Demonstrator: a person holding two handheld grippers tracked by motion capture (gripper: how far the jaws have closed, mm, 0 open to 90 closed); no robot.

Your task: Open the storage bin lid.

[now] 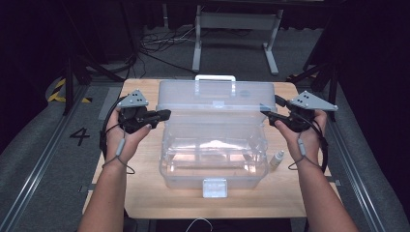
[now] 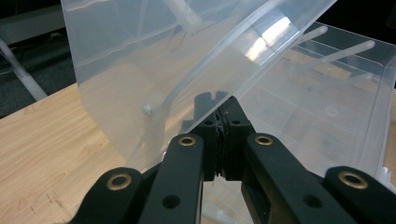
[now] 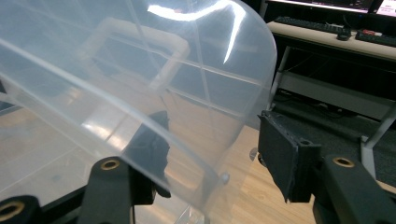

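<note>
A clear plastic toolbox (image 1: 212,166) stands in the middle of the wooden table (image 1: 140,188), its lid (image 1: 215,99) raised and its white handle (image 1: 215,77) at the top. My left gripper (image 1: 167,113) is at the lid's left edge. In the left gripper view that gripper (image 2: 223,109) is shut, pinching the rim of the lid (image 2: 163,56) above the box's tray (image 2: 327,93). My right gripper (image 1: 265,113) is at the lid's right edge. In the right gripper view it (image 3: 215,140) stands open astride the lid (image 3: 116,70); one pad (image 3: 280,154) is apart from the plastic.
A small white dropper bottle (image 1: 276,159) stands on the table right of the box. The box's latch (image 1: 214,187) hangs at its front. A metal stand (image 1: 237,38) and cables lie on the floor behind. A desk with a keyboard (image 3: 313,25) is farther off.
</note>
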